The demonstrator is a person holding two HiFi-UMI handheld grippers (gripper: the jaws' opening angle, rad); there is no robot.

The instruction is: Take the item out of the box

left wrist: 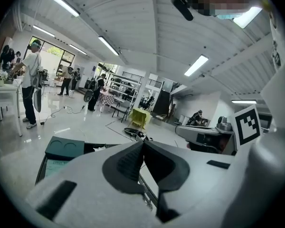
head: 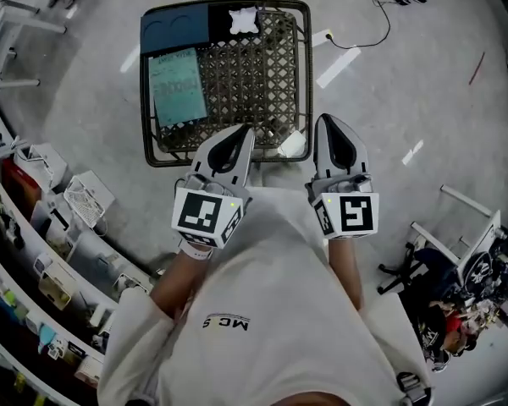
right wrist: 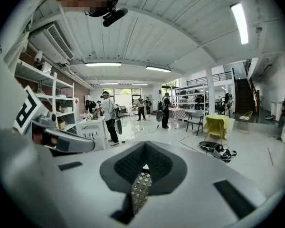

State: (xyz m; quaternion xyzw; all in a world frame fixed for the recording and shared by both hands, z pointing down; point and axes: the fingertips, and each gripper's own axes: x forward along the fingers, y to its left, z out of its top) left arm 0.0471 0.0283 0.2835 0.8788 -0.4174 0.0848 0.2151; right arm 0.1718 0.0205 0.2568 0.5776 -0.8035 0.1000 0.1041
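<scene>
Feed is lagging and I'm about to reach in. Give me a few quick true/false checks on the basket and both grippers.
1. The left gripper holds the teal sheet. False: it is shut on nothing, and the sheet lies in the basket.
2. The right gripper is shut and empty. True.
3. The white item lies on the floor outside the basket. False: it sits inside, by the far rim.
4. The teal sheet is in the basket's left half in the head view. True.

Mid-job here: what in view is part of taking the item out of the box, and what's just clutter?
Job: woven box holding teal sheet, white bundle, dark blue case; left claw and right claw, both shut, empty.
Clutter: floor cable, shelf bins.
</scene>
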